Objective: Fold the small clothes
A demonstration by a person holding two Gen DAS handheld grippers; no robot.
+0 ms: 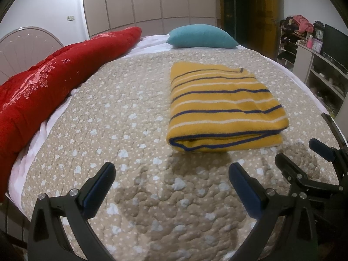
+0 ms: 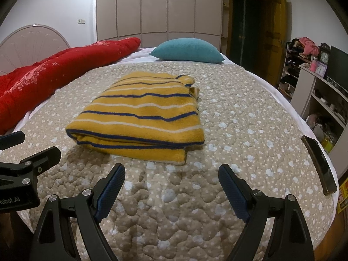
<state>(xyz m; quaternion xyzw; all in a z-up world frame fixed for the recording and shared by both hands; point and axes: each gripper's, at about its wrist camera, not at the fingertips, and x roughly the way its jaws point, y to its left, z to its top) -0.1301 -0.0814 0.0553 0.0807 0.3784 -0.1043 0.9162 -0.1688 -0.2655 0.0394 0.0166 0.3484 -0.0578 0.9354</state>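
A yellow garment with navy and white stripes (image 1: 221, 106) lies folded into a neat rectangle on the beige quilted bed (image 1: 121, 117). It also shows in the right wrist view (image 2: 141, 117). My left gripper (image 1: 171, 171) is open and empty, hovering over the quilt just in front of the garment's near edge. My right gripper (image 2: 171, 171) is open and empty, also short of the garment. The right gripper shows at the right edge of the left wrist view (image 1: 295, 150). The left gripper shows at the left edge of the right wrist view (image 2: 39, 143).
A red quilt (image 1: 43, 82) lies along the bed's left side. A teal pillow (image 1: 202, 35) sits at the far end. A dark phone (image 2: 319, 165) lies at the bed's right edge. Shelves (image 2: 319, 100) stand to the right.
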